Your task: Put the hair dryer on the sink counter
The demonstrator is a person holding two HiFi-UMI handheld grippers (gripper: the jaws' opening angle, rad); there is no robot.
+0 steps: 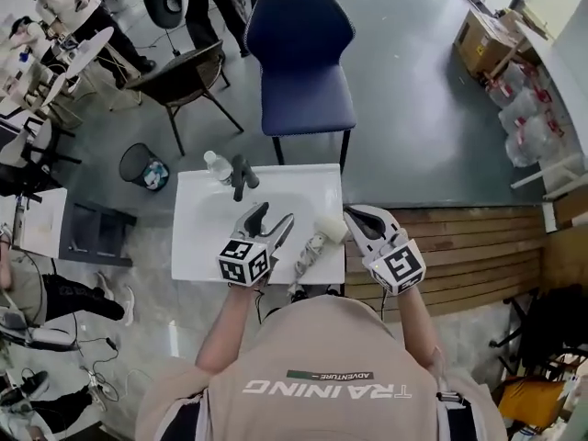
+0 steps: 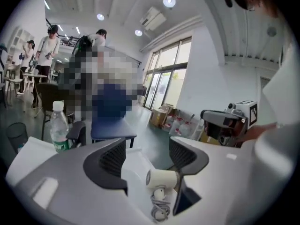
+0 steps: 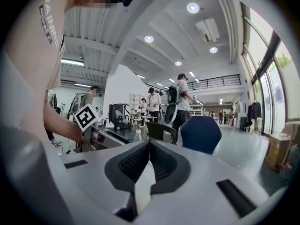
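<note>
Hair dryer (image 1: 323, 235) lies on the white counter (image 1: 202, 237), at its lower right corner in the head view. Its fat end points up and right. Its handle runs down and left, toward the person. It sits between the two grippers. The left gripper (image 1: 276, 216) is just left of it, jaws wide apart and empty. The right gripper (image 1: 356, 215) is pinched closed beside the fat end.

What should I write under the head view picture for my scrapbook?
The left gripper, open, and the right gripper flank a cream hair dryer lying on the white sink counter.
</note>
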